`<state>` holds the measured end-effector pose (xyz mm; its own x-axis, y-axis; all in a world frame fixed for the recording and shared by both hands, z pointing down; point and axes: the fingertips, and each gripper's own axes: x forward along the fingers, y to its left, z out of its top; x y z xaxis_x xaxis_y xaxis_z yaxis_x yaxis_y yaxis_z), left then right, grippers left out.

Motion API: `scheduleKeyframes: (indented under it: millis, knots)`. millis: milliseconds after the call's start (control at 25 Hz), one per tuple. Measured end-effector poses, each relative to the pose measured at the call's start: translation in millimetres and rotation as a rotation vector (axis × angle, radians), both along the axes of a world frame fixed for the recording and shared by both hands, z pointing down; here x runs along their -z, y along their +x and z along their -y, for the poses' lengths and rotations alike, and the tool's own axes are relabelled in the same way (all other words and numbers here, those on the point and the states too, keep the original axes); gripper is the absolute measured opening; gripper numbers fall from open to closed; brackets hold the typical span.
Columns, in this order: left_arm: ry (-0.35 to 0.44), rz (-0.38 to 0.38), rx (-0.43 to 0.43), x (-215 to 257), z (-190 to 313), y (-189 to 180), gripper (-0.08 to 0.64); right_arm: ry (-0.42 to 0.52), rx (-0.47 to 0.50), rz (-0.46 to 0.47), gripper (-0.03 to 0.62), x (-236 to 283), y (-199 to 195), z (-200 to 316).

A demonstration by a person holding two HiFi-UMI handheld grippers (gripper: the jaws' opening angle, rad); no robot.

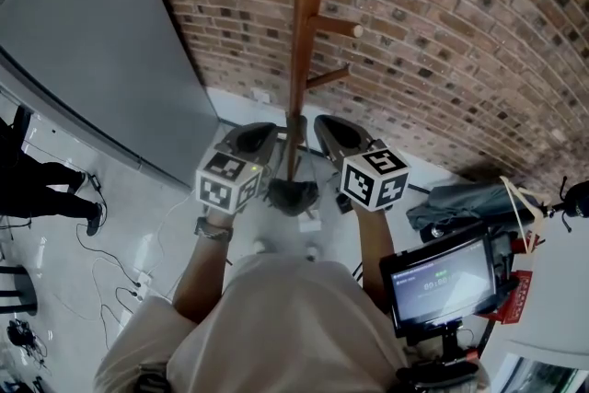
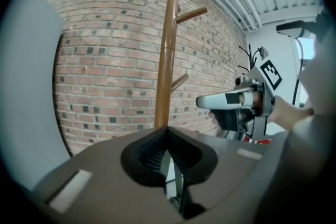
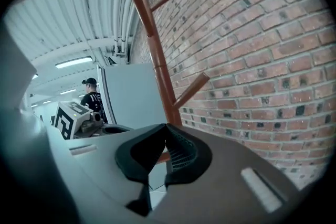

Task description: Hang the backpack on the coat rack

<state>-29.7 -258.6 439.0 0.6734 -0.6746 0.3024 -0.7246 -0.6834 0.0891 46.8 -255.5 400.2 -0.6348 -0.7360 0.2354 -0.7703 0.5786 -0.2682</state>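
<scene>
The wooden coat rack [image 1: 304,32] stands against the brick wall, with pegs sticking out to the right. Its pole also rises straight ahead of the jaws in the left gripper view [image 2: 167,50] and the right gripper view [image 3: 157,60]. A grey-blue bag [image 1: 460,202], which looks like the backpack, lies low at the right, away from both grippers. My left gripper [image 1: 274,133] and right gripper [image 1: 320,120] flank the pole at mid height. The left gripper [image 2: 167,129] is shut on nothing. The right gripper [image 3: 167,125] is likewise shut and empty.
A grey panel [image 1: 92,41] leans at the left. Cables [image 1: 120,281] trail over the pale floor. A person in black [image 1: 37,184] stands at the left edge. A small screen on a stand [image 1: 440,283] sits at lower right. The dark rack base [image 1: 293,195] lies below my grippers.
</scene>
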Motion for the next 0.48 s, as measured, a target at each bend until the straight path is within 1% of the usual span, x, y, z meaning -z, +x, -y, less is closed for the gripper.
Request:
scheduleKeyframes:
  millis: [120,320,480]
  knots:
    - [0.082,0.004,0.007,30.7,-2.4,-1.9,0.0,0.067,0.01,-0.003,0.003,27.1,-2.0,-5.3]
    - [0.215,0.011,0.015,79.6,-9.2,-4.3,0.0,0.155,0.04,0.032,0.002,70.9,-4.6,-15.3]
    - [0.314,0.033,0.031,109.8,-17.4,-6.7,0.0,0.205,0.057,0.015,0.002,95.4,-5.0,-22.2]
